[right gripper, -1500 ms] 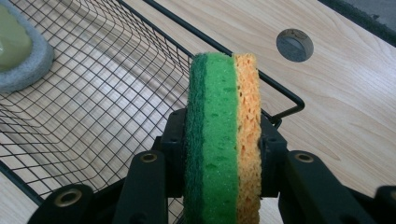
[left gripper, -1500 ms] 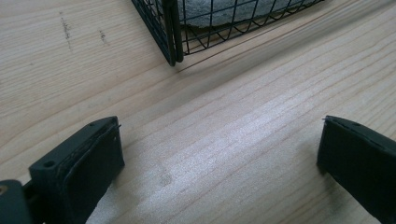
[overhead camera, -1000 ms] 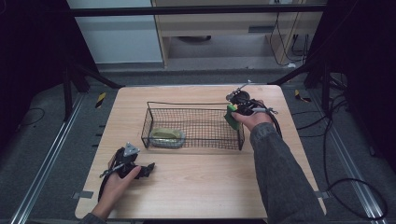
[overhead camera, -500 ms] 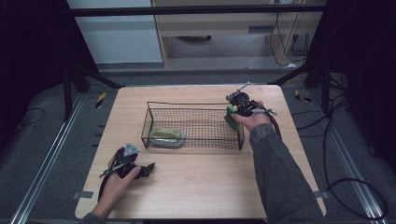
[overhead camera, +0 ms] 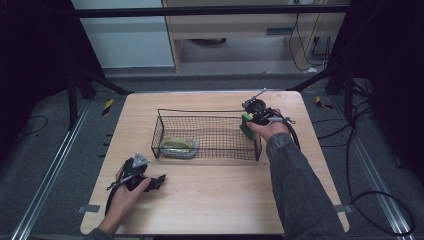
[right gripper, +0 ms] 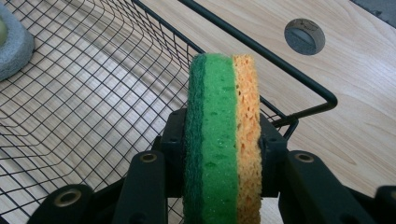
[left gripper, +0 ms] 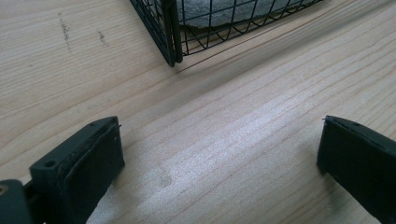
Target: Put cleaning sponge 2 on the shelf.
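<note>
My right gripper (overhead camera: pixel 248 121) is shut on a green and orange sponge (right gripper: pixel 223 135), held on edge over the right end of the black wire basket (overhead camera: pixel 210 112); the sponge (overhead camera: pixel 246 125) shows as a green patch by the right hand. Inside the basket's left end lies a greenish pad on a grey one (overhead camera: pixel 178 146), whose grey corner (right gripper: pixel 13 44) appears in the right gripper view. My left gripper (overhead camera: pixel 159 181) rests on the table near its front left, open, with bare wood between its jaws. The basket's near corner (left gripper: pixel 170 32) lies just ahead of it.
The wooden table (overhead camera: pixel 215 200) has a round grey cable hole (right gripper: pixel 304 35) beyond the basket's right end. Cables trail from the right gripper off the table's right side (overhead camera: pixel 350 170). Black frame legs (overhead camera: pixel 100 82) stand at the far corners.
</note>
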`<state>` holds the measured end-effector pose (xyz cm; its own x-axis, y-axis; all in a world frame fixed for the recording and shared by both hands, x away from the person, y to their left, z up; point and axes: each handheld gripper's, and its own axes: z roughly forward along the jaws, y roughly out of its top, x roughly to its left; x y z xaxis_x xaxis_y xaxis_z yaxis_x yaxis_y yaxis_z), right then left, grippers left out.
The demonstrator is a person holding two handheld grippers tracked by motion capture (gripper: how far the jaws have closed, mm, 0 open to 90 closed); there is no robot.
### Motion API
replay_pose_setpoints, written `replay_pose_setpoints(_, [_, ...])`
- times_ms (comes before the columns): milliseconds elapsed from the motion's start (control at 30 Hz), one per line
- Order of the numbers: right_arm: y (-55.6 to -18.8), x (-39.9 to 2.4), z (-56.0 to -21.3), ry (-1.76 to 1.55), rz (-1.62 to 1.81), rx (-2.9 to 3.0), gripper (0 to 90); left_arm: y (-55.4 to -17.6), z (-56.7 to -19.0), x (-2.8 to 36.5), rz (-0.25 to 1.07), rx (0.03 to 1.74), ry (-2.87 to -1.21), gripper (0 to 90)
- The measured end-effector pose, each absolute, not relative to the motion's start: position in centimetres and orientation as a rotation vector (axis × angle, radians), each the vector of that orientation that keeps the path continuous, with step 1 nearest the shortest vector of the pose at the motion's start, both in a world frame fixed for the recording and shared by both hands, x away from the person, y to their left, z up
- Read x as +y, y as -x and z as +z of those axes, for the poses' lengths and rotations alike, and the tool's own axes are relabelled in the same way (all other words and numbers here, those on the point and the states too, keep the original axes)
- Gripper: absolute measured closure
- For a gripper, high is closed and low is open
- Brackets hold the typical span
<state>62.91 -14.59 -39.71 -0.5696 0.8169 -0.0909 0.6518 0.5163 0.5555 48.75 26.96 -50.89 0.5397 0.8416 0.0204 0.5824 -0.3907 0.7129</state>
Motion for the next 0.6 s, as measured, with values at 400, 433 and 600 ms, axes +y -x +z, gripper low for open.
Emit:
replay_pose_setpoints(400, [-62.97,-14.29,-40.02,-1.232,0.702,2.429,63.9,-48.75,-50.9,26.95,0.506,1.145,-2.116,0.0])
replay_pose_setpoints(433, [-62.96,-14.21,-40.05,-1.229,0.708,2.431,63.9,-48.75,-50.9,26.95,0.507,1.145,-2.116,0.0])
replay_pose_setpoints(600, [-63.06,-13.72,-40.35,-1.2,0.639,2.434,63.8,-48.75,-50.9,26.95,0.506,1.144,-2.116,0.0])
